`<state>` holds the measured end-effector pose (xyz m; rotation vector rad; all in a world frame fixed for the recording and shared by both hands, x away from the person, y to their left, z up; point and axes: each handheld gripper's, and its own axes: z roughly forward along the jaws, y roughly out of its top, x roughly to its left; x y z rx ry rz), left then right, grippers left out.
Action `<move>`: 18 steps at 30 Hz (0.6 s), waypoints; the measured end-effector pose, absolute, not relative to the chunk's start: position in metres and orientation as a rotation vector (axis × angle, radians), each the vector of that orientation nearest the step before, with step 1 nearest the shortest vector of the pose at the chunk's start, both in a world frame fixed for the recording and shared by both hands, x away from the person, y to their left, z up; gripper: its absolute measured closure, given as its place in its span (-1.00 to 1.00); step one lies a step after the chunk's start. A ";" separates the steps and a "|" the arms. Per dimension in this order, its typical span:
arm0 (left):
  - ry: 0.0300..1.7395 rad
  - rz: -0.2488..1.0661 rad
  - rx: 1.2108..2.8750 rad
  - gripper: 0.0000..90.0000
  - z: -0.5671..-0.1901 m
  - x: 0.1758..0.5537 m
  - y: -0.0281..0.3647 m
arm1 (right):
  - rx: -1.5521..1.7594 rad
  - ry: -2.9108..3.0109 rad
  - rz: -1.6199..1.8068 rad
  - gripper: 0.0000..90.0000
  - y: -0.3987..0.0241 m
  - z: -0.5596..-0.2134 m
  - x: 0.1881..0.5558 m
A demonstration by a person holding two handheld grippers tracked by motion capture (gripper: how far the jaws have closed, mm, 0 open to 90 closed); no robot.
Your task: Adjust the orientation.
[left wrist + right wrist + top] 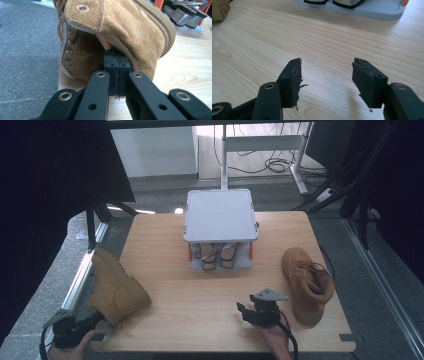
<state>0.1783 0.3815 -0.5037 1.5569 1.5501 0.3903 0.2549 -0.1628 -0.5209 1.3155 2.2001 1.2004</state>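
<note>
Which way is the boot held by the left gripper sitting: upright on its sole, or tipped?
Tipped. In the high view the boot leans with its toe raised at the table's edge, and the left gripper, jaws shut, pinches its collar; its sole faces sideways.

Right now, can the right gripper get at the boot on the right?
Probably yes. The right gripper is open and holds nothing, and the right boot lies on its side just beside it on the table, with bare wood between them. The left gripper is shut on the other boot.
</note>
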 end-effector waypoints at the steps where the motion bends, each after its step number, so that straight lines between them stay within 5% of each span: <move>1: 1.549 0.386 1.554 0.99 -0.503 0.179 0.381 | 1.314 2.199 1.201 -0.09 -0.163 -0.521 0.255; 18: 1.498 0.386 1.536 0.99 -0.489 0.189 0.374 | 1.314 2.195 1.192 -0.10 -0.161 -0.522 0.255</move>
